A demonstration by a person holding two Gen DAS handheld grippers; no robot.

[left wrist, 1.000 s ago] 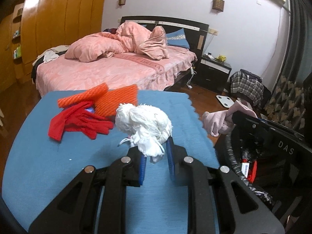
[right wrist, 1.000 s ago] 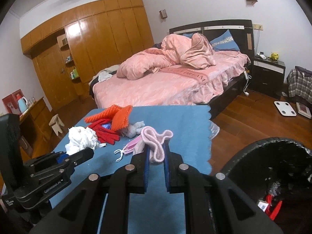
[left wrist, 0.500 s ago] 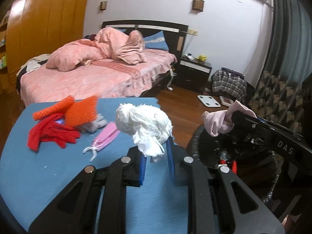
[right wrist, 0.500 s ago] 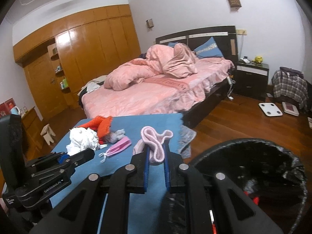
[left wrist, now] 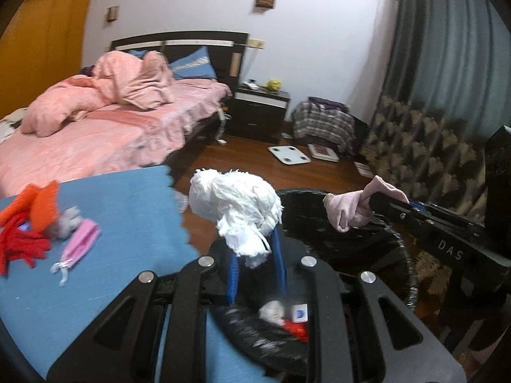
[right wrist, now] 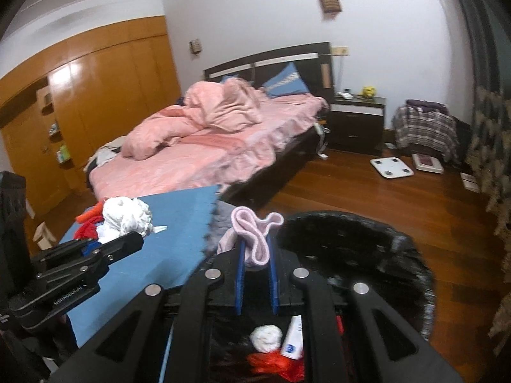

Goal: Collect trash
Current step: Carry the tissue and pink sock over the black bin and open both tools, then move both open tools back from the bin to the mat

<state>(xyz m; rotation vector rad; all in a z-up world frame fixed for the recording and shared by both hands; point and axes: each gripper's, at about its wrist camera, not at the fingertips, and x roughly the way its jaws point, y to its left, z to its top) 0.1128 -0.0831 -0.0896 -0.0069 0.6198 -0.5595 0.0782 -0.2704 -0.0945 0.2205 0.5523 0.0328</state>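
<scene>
Biggest thing in play is the black-bagged trash bin [right wrist: 367, 249], sitting on the floor right off the edge of the blue table [left wrist: 127, 210], mouth wide open. There's already stuff in the bottom: a white wad, a small carton, some red netting.

Both of my tongs are loaded and hanging over or near the rim. The left gripper [left wrist: 255, 255] is closed down on the white tissue wad [left wrist: 234, 210], pinching only its lower tail between the blue pads, so most of the ball balloons out above the tips. It looks featherlight and squashy. I reckon it'll fall free once let go, though shredded paper like that could snag on the pads.

The right gripper [right wrist: 257, 257] is nearly fully closed on a pink sock [right wrist: 254, 236], gripped mid-fold with both ends flopping over the tips. It's soft, limp and light, nothing fragile. Being knit fabric, it might cling a bit.

On the table there's a pink face mask [left wrist: 80, 242], best grabbed by the flat body rather than the ear loops, plus orange and red netting [left wrist: 28, 223].
</scene>
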